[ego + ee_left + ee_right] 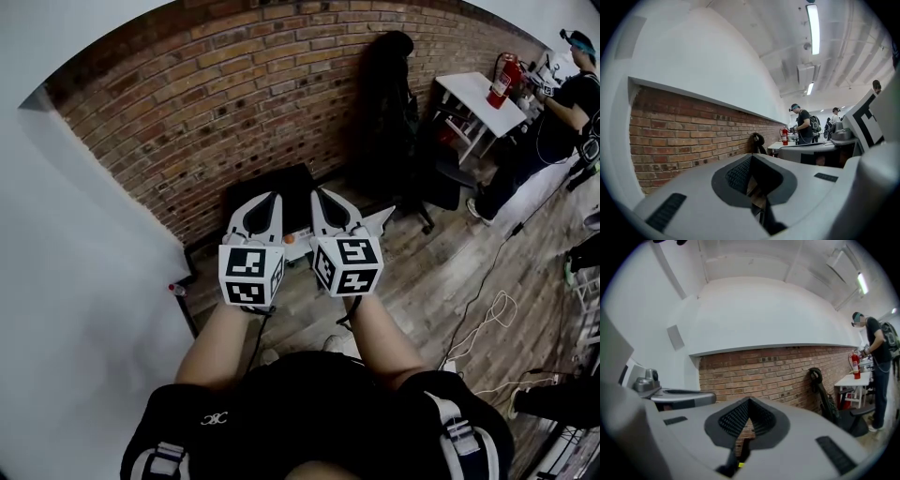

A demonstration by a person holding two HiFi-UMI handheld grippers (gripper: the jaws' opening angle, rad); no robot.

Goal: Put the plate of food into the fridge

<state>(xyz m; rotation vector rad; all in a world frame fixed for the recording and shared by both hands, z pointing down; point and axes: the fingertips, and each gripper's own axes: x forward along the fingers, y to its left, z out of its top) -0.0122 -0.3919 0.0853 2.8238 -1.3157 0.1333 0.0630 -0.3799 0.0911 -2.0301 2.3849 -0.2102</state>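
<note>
Black shirt cloth (pixel 309 412) fills the bottom of the head view, crossed by webbing shoulder straps with grey plastic buckles (pixel 457 436). Two bare forearms reach forward from it, side by side. Each ends in a boxy cube of black-and-white square markers, the left cube (pixel 250 274) just beside the right cube (pixel 348 263). Beyond the cubes, the left gripper (pixel 273 197) and right gripper (pixel 317 193), both smooth white moulded plastic tapering to a point, are held near each other but not touching. In the left gripper view the ribbed dark pads (pixel 738 174) meet at their tips with nothing between them. The right gripper view shows the same: its ribbed pads (pixel 733 420) are pressed together and hold nothing. Below and past the grippers lies a floor of grey-brown wooden planks (pixel 441 272), with a thin pale cable looped on it (pixel 487 314). A low black flat-topped box (pixel 291 178) stands at the floor's edge against a rough red brick wall (pixel 234 94), which meets a smooth white wall (pixel 75 281) at the left corner. Farther along the brick leans a tall black shape (pixel 389 94), with a black swivel chair (pixel 441 173) beside it. Farthest off, a red cylindrical fire extinguisher (pixel 502 82) stands on a white rectangular table (pixel 478 103), where a person in dark clothes (pixel 553 122) is standing. No view shows the plate of food or the fridge.
</note>
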